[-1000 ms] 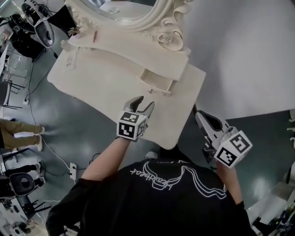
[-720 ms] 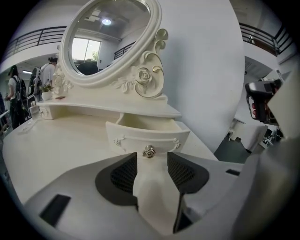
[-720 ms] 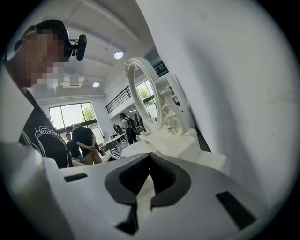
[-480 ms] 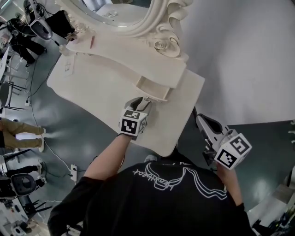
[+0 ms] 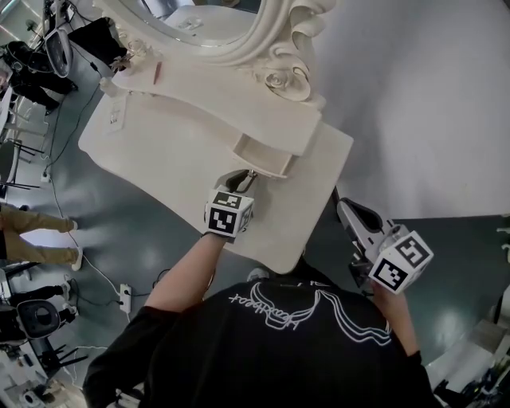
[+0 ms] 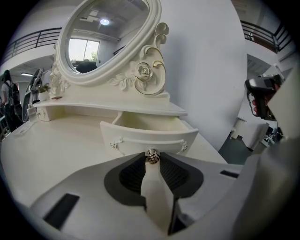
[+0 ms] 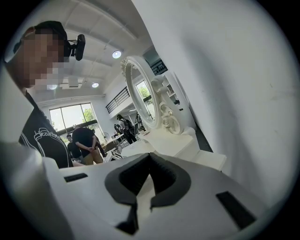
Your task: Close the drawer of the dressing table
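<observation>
The cream dressing table has one small drawer pulled out under its shelf. In the left gripper view the drawer front faces me, its small metal knob right at my jaw tips. My left gripper is closing, and its pads flank the knob and touch it on both sides. My right gripper hangs off the table's right edge, shut and empty. In its own view the right gripper points along the table side.
An oval mirror in a carved frame stands at the table's back. A white wall lies to the right. People stand on the grey floor at the left, beside chairs and cables.
My left gripper moved forward across the tabletop to the drawer front, and its jaws narrowed from wide open to around the knob. The right gripper has hardly moved.
</observation>
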### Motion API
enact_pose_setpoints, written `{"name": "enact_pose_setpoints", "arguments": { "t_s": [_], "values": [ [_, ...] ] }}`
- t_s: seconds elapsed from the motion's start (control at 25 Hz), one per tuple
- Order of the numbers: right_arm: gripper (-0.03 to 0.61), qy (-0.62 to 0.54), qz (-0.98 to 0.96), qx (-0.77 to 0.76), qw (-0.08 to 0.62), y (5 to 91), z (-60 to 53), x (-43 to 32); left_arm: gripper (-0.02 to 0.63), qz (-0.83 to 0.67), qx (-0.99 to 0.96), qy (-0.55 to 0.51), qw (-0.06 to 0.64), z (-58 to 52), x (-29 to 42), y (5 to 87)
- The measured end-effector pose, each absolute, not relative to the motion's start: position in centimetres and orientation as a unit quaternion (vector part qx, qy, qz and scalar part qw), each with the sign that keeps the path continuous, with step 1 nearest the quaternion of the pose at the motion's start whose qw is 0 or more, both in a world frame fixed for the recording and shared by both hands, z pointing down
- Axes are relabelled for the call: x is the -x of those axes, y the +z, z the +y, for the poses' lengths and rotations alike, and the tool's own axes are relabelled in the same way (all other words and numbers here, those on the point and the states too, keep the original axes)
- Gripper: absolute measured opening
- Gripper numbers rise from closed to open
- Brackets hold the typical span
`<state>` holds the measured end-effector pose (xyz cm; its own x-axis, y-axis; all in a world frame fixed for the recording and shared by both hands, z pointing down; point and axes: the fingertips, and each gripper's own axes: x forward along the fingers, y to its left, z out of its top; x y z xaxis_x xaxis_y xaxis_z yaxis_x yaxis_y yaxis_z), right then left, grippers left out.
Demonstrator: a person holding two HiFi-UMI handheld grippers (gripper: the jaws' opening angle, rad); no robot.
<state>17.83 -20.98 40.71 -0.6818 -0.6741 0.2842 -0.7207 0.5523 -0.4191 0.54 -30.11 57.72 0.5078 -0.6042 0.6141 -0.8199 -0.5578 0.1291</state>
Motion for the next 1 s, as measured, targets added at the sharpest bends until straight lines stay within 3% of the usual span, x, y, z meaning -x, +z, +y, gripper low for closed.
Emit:
{"name": "enact_pose_setpoints", "arguments": {
  "t_s": [1.0],
  "values": [
    [0.003,0.279,-0.867,-0.41,0.042,42.2,-21.6,-18.5,0.095,-0.415,-0.849,0.246,0.215,-31.5,-1.5,57.0]
  ]
}}
